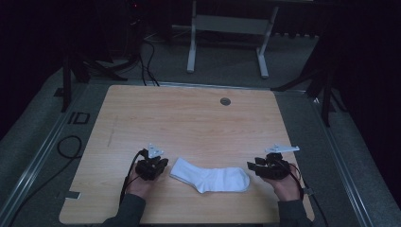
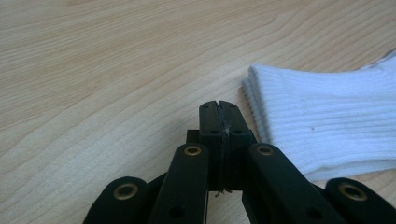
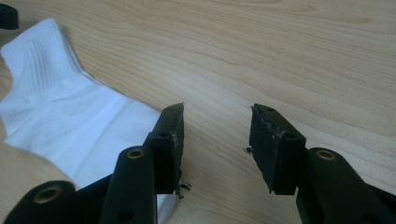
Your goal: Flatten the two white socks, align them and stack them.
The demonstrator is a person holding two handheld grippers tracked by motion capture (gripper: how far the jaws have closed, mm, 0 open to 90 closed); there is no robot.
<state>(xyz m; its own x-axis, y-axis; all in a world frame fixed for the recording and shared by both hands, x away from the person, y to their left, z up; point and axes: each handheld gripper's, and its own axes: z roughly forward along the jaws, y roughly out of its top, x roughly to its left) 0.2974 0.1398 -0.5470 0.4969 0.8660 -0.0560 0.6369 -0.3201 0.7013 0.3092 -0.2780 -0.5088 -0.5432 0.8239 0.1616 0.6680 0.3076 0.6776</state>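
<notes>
Each hand-held gripper, the left hand-held gripper [image 1: 152, 166] and the right hand-held gripper [image 1: 265, 166], is matt black with a grey three-cornered plate on top; brass-ringed rivets stud the jaw arms; thin black cables trail back. The sleeves [image 1: 128, 209] are dark grey

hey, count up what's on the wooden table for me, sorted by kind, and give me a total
White socks: 1, the sock lying flat between the two grippers.
Black grippers: 2, the left gripper, jaws shut, and the right gripper, jaws open, nothing between them.
Grey round fittings: 1, the cable port near the table's far edge.
Total: 4
</notes>
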